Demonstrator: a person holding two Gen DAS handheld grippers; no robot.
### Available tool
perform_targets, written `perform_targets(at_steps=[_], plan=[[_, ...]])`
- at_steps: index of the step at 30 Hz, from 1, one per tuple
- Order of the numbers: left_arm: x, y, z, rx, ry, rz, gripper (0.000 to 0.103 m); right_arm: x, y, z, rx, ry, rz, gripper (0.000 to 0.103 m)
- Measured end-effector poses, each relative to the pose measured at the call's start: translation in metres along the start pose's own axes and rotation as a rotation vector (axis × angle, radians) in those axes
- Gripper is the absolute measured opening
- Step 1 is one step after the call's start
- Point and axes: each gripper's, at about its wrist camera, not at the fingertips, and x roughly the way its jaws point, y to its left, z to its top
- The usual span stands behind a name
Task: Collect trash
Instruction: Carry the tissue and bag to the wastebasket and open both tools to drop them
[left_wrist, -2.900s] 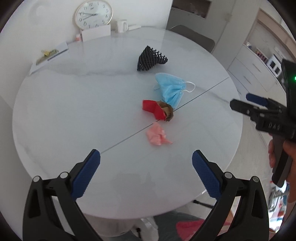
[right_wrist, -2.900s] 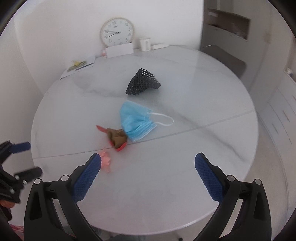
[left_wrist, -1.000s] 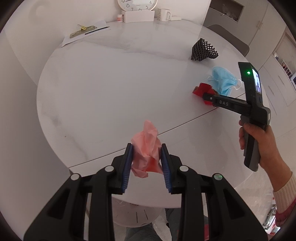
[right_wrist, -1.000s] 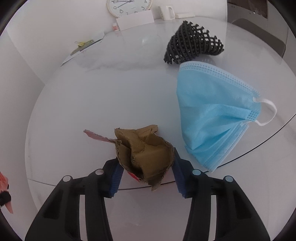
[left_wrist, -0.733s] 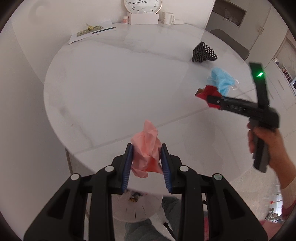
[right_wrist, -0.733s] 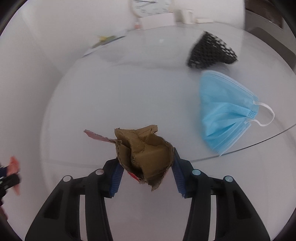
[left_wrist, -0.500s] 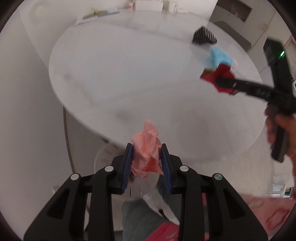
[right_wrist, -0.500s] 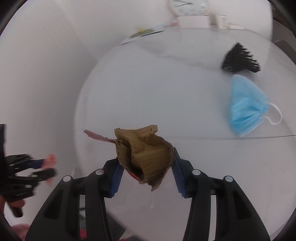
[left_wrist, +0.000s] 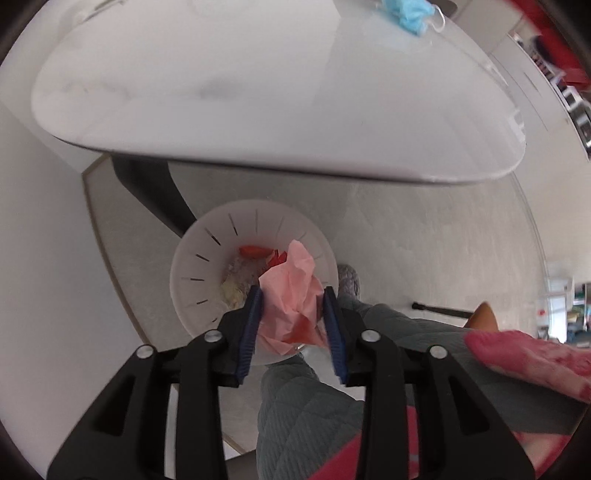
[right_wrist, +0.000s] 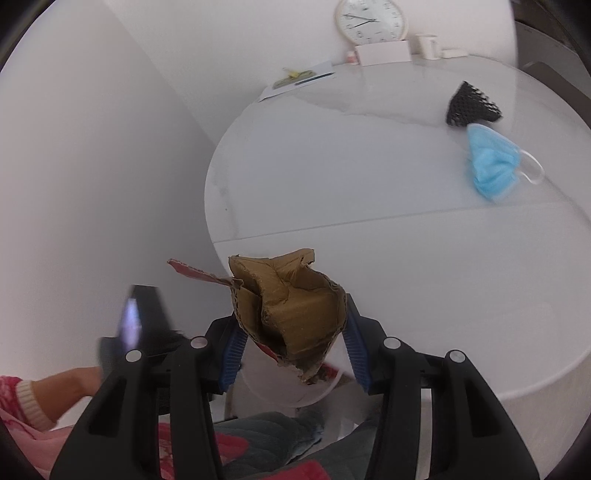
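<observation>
My left gripper (left_wrist: 291, 328) is shut on a crumpled pink tissue (left_wrist: 291, 302) and holds it over a round white trash bin (left_wrist: 199, 273) on the floor below the table edge; the bin holds some scraps. My right gripper (right_wrist: 291, 343) is shut on a crumpled brown and red cardboard piece (right_wrist: 291, 299), held off the table's near edge above the bin's rim (right_wrist: 273, 397). A blue face mask (right_wrist: 491, 166) and a black mesh net (right_wrist: 469, 105) lie on the round white table (right_wrist: 369, 192). The mask also shows in the left wrist view (left_wrist: 410, 13).
A clock (right_wrist: 371, 18), a white box (right_wrist: 384, 51), a mug (right_wrist: 428, 46) and papers (right_wrist: 299, 83) sit at the table's far side by the wall. The person's grey-trousered legs (left_wrist: 314, 406) are beside the bin. The table's dark pedestal (left_wrist: 155, 192) stands behind the bin.
Both grippers lifted their trash off the table and swung back and down. The left one now points down over the bin; the right one has pulled back past the table's near edge.
</observation>
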Motion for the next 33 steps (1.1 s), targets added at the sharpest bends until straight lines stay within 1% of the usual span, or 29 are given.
perform_targets(at_steps=[2, 4, 6, 9, 11, 13, 14, 15, 16, 18, 19, 21, 24, 25, 26, 27, 28, 29, 30, 33], plan=[[0.011, 0.004, -0.001, 0.014, 0.011, -0.018, 0.041, -0.008, 0.007, -0.012, 0.04, -0.015, -0.014, 0.049], [0.018, 0.009, -0.003, 0.028, 0.011, -0.037, 0.053, -0.012, 0.012, -0.023, 0.084, -0.034, -0.024, 0.049], [0.02, 0.01, -0.007, 0.047, 0.002, -0.035, 0.06, -0.018, 0.017, -0.031, 0.109, -0.049, -0.035, 0.049], [0.019, 0.014, -0.012, 0.069, -0.003, -0.037, 0.061, -0.02, 0.026, -0.036, 0.122, -0.062, -0.048, 0.049], [0.011, 0.021, -0.012, 0.063, -0.018, -0.042, 0.061, -0.019, 0.033, -0.039, 0.114, -0.065, -0.06, 0.049], [-0.012, 0.029, -0.013, 0.034, -0.069, -0.046, 0.061, -0.015, 0.039, -0.039, 0.098, -0.066, -0.059, 0.049], [-0.027, 0.035, -0.013, 0.02, -0.104, -0.041, 0.064, -0.012, 0.041, -0.038, 0.087, -0.064, -0.054, 0.049], [-0.039, 0.039, -0.01, 0.01, -0.132, -0.025, 0.071, -0.009, 0.046, -0.04, 0.073, -0.06, -0.049, 0.049], [-0.059, 0.046, -0.012, -0.006, -0.177, 0.015, 0.081, -0.007, 0.051, -0.042, 0.057, -0.057, -0.044, 0.049], [-0.092, 0.06, -0.016, -0.044, -0.239, 0.059, 0.089, 0.005, 0.061, -0.044, 0.019, -0.038, -0.025, 0.049], [-0.105, 0.067, -0.019, -0.068, -0.255, 0.067, 0.092, 0.012, 0.067, -0.046, 0.001, -0.028, -0.016, 0.049], [-0.127, 0.081, -0.025, -0.12, -0.282, 0.089, 0.093, 0.027, 0.08, -0.052, -0.042, -0.002, -0.004, 0.049], [-0.15, 0.096, -0.035, -0.182, -0.316, 0.115, 0.094, 0.054, 0.092, -0.057, -0.094, 0.037, -0.001, 0.051], [-0.157, 0.101, -0.039, -0.205, -0.328, 0.125, 0.094, 0.063, 0.095, -0.058, -0.109, 0.051, -0.007, 0.052], [-0.163, 0.103, -0.042, -0.224, -0.338, 0.136, 0.094, 0.073, 0.097, -0.06, -0.121, 0.065, -0.011, 0.06], [-0.168, 0.105, -0.045, -0.239, -0.349, 0.145, 0.094, 0.082, 0.098, -0.061, -0.122, 0.08, -0.014, 0.065], [-0.169, 0.106, -0.047, -0.246, -0.352, 0.152, 0.094, 0.09, 0.098, -0.061, -0.116, 0.092, -0.028, 0.073], [-0.17, 0.108, -0.047, -0.251, -0.353, 0.159, 0.094, 0.094, 0.098, -0.062, -0.106, 0.096, -0.042, 0.076], [-0.172, 0.108, -0.047, -0.253, -0.353, 0.17, 0.094, 0.096, 0.097, -0.061, -0.094, 0.097, -0.042, 0.077], [-0.178, 0.104, -0.047, -0.24, -0.357, 0.181, 0.094, 0.092, 0.096, -0.056, -0.066, 0.085, -0.042, 0.086]])
